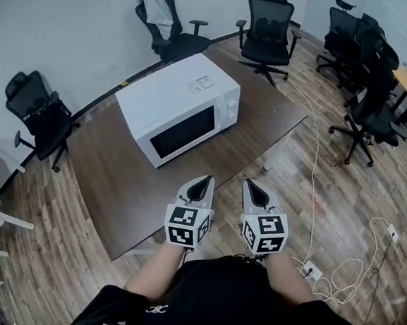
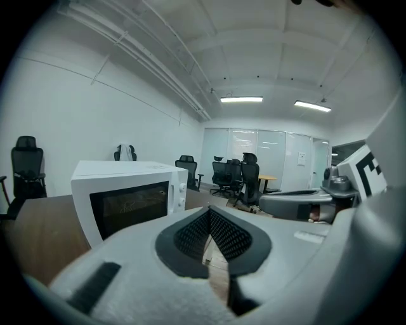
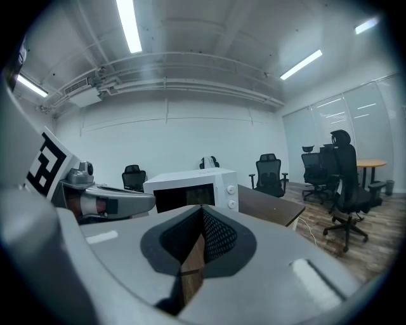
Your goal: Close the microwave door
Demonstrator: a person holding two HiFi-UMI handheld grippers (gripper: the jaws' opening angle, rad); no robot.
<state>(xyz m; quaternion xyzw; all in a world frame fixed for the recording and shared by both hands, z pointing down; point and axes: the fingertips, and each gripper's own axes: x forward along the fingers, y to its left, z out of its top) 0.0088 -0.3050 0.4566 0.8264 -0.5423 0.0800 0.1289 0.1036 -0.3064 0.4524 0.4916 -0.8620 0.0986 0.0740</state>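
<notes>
The microwave [image 1: 181, 114] stands toward the far side of the table [image 1: 114, 194], turned slightly so its front faces the near left. It is a boxy white appliance with smooth, glossy panels and squared corners. Its door [image 1: 182, 134] lies flush with the casing, shut, and is a white frame around a dark, reflective window. Right of the door, two round white knobs [image 1: 232, 107] sit one above the other. A small pale printed label [image 1: 200, 85] is stuck flat on the top.

The table is a rectangular slab with a matte, dark brown wood-grain surface. Under it the floor [image 1: 60, 227] is laid in lighter brown wood-look planks.

At the table's near edge the two grippers are held side by side, well apart from the microwave. The left gripper [image 1: 204, 182] has pale grey moulded shells with black ribbed pads; its jaws are clenched tip to tip with nothing between them. The right gripper [image 1: 252, 184], of the same make, is likewise closed on nothing. Each carries a cube of black-and-white square markers.

Black mesh-backed office chairs [image 1: 268, 25] on wheeled bases ring the room. A thin white cable [image 1: 316, 141] trails over the floor at the right to a white power strip [image 1: 310, 270].
</notes>
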